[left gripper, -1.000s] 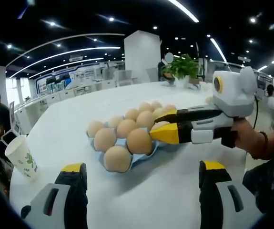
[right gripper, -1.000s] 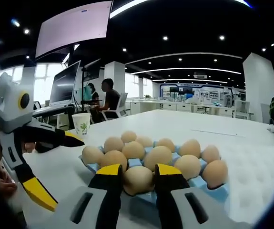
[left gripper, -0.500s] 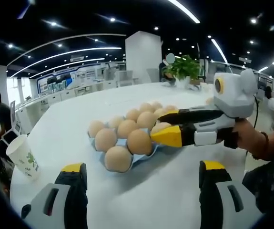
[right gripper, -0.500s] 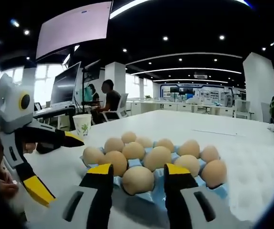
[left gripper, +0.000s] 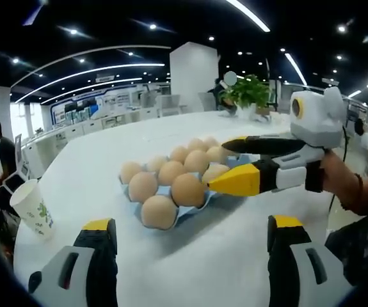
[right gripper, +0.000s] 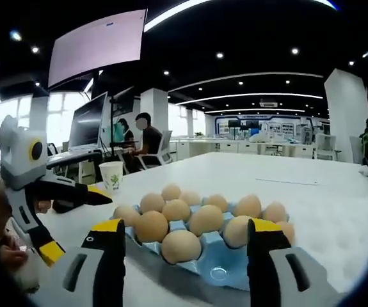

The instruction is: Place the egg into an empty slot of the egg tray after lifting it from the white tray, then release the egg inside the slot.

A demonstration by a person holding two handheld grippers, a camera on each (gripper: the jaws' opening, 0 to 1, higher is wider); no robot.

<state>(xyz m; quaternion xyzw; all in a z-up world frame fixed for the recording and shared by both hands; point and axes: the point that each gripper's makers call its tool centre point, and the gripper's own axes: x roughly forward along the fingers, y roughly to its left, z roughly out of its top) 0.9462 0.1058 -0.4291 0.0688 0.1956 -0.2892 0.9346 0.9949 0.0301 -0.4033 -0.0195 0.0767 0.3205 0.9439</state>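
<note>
one empty slot (right gripper: pixel 218 274) faces the right tool (right gripper: pixel 187 238).

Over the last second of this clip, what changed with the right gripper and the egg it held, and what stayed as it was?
The right gripper opened: a second ago its jaws clamped the front egg; now they stand wide apart and have drawn back, leaving that egg seated in the blue egg tray. The other eggs and the paper cup sit as before. The left gripper stays open, hovering over the white table.
</note>
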